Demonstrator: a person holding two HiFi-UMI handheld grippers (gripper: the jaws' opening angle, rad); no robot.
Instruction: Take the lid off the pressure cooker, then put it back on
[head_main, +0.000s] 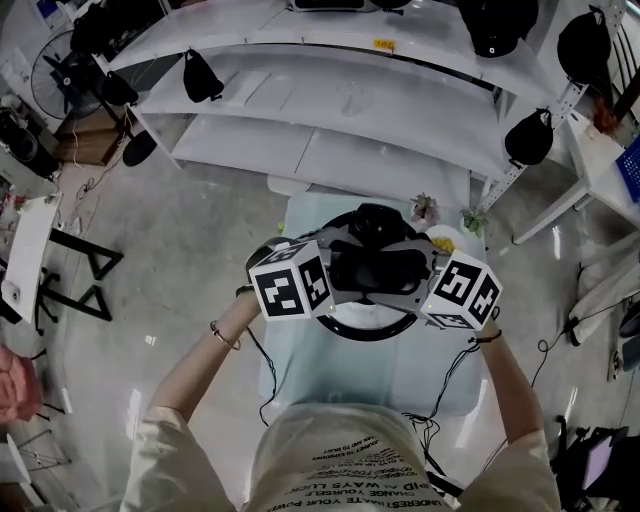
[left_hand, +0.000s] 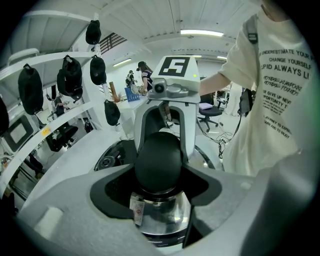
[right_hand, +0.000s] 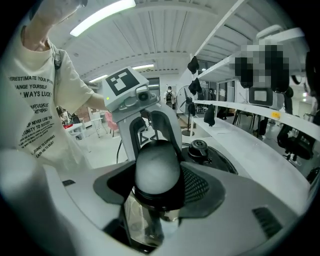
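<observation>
The pressure cooker (head_main: 372, 328) stands on a pale table, its round black rim showing under the two grippers. The lid's black handle (head_main: 377, 270) runs between them. My left gripper (head_main: 338, 266) grips it from the left and my right gripper (head_main: 420, 272) from the right, facing each other. In the left gripper view the jaws (left_hand: 159, 176) close round the handle's rounded end (left_hand: 159, 161), above a shiny metal part (left_hand: 161, 216). In the right gripper view the jaws (right_hand: 157, 184) hug the other end (right_hand: 157, 172). The lid's valve (right_hand: 199, 148) sits behind. I cannot tell whether the lid is lifted.
The table (head_main: 300, 372) is small, with cables hanging off its front. White curved shelves (head_main: 330, 110) carrying black caps stand just behind it. Two small plants (head_main: 425, 208) and a yellow-filled dish (head_main: 444, 240) sit at the table's back right.
</observation>
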